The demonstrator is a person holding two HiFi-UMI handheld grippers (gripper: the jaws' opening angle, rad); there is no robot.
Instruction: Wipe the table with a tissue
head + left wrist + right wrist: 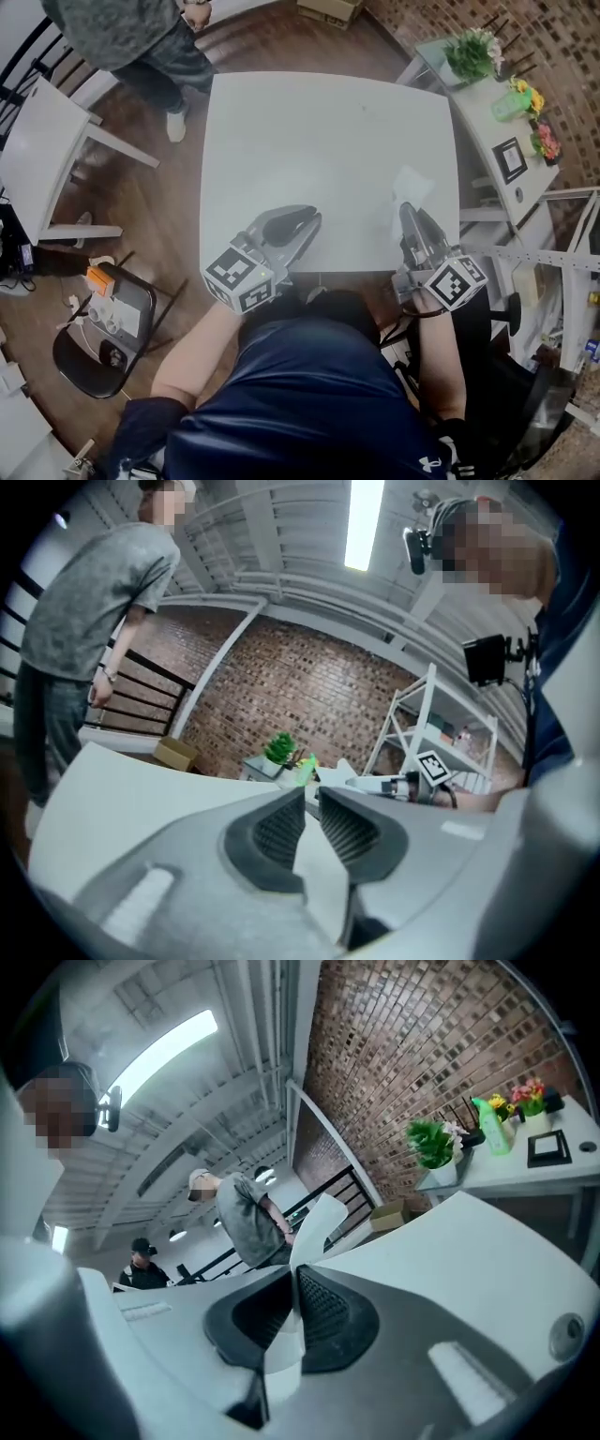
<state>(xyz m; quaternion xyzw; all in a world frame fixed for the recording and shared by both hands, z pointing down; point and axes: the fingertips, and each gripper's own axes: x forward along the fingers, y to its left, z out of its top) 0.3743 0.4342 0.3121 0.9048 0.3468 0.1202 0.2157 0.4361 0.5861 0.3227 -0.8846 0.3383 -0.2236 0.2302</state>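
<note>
Seated at the near edge of a square white table [328, 141], with one tool in each hand. On the right, the right gripper [409, 217] [292, 1274] is clamped on a thin white paper tissue [413, 183] [314, 1218], with the sheet pinched between the ribbed pads and fanning out past the tips. Placed over the near right corner of the top, just in from the right edge; cannot tell whether the loose end of the tissue touches the surface.

On the left, the left gripper [307, 223] [311, 799], reaching over the near edge a little left of the middle and angled toward the far right. Jaws parted by a narrow slit, holding nothing — only pale tabletop visible through the gap. Well apart from the other tool, with bare surface between them.

Beyond both tips, plain white top running to the far edge and across to the left edge.

Around the table: brown wooden floor on the left, then a small white side stand [42, 155] and, nearer, a black round-seated chair [94, 342]. At the far left corner, a standing person in a grey top [141, 42] [84, 602], close to the table's edge. On the right, only a narrow gap before a long white counter [487, 122] carrying a green potted plant [472, 54] [431, 1143], and a white metal shelf rack [562, 253] at the near right.
</note>
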